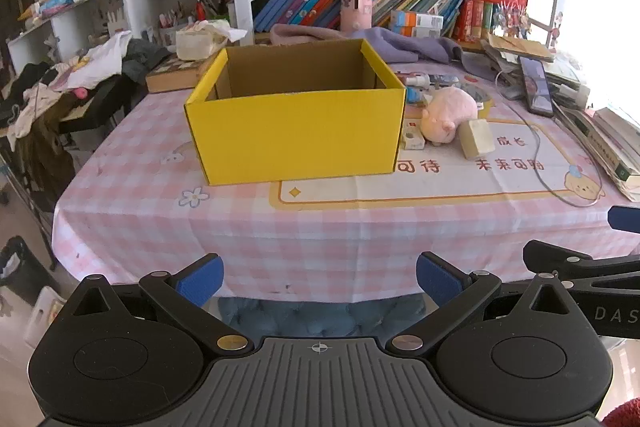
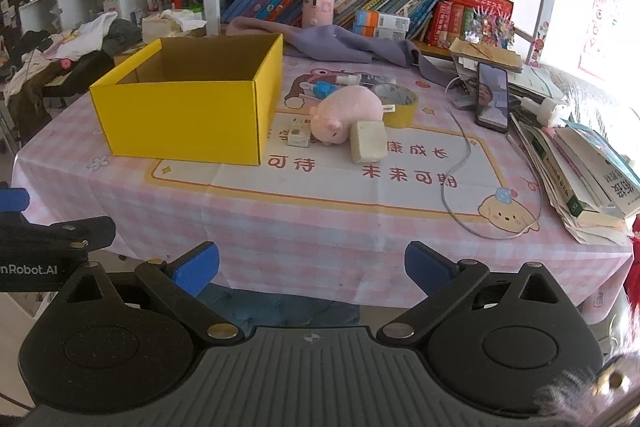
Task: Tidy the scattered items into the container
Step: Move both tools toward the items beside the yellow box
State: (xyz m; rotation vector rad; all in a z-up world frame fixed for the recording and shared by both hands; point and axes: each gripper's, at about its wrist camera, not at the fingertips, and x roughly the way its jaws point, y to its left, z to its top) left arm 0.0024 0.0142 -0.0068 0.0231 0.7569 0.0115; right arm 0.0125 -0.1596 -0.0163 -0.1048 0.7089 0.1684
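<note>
2 grippers hang off the near edge of the pink checked tablecloth (image 2: 280, 227), both with blue pads spread wide and nothing between them: the left gripper (image 1: 319, 281) and the right gripper (image 2: 311, 269).

Taking the open yellow cardboard box (image 2: 184, 115) as the landmark, it looks empty inside as far as both views show, so I judge the tidying has not yet begun. All the loose items sit to the right of the box. Just beside its right wall lies a small white printed carton (image 2: 298, 137). Touching that carton's right end is the pink plush pig (image 2: 346, 113), lying on its side with its long axis running from near-left to far-right and its snout toward the box. Against the pig's near right flank leans a pale cream rectangular block (image 2: 368, 141). Behind the pig, further from the box's front wall, are a yellow roll of tape (image 2: 400, 105) and a few small tubes and bottles, too small to identify.

From the right gripper the cluster lies nearly straight ahead, slightly right; from the left gripper it sits well off to the right, with the box straight ahead. So the right one is likely better placed for the first pick, and the block or pig is the nearest target.
</note>
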